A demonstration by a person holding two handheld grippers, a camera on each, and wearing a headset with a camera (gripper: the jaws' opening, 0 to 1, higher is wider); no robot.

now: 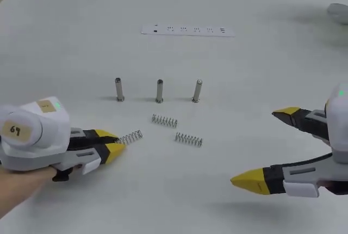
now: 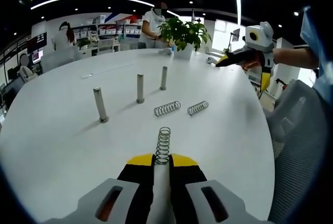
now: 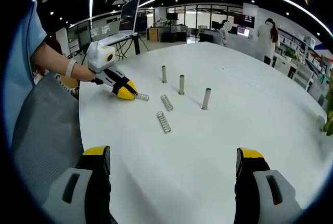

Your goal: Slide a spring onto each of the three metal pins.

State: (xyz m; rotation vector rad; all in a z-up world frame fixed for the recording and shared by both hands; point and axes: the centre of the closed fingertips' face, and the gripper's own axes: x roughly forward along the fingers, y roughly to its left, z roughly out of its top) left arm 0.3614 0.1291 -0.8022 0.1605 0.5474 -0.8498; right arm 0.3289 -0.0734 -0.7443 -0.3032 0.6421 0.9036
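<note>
Three upright metal pins point(image 1: 119, 90) point(image 1: 159, 91) point(image 1: 197, 91) stand bare in a row on the white table. My left gripper point(image 1: 113, 142) is low at the near left, its yellow-tipped jaws shut on the end of a spring point(image 2: 164, 143) that points out toward the pins. Two loose springs point(image 1: 164, 121) point(image 1: 188, 139) lie flat just in front of the pins. At the near right, my right gripper point(image 1: 261, 147) hangs wide open with nothing between its fingers, well apart from the springs.
A white power strip point(image 1: 187, 30) lies flat beyond the pins. A pale object point(image 1: 338, 12) sits at the far right edge. A potted plant point(image 2: 187, 34) stands at the table's far end, with people behind it. A grey chair point(image 2: 296, 125) stands beside the table.
</note>
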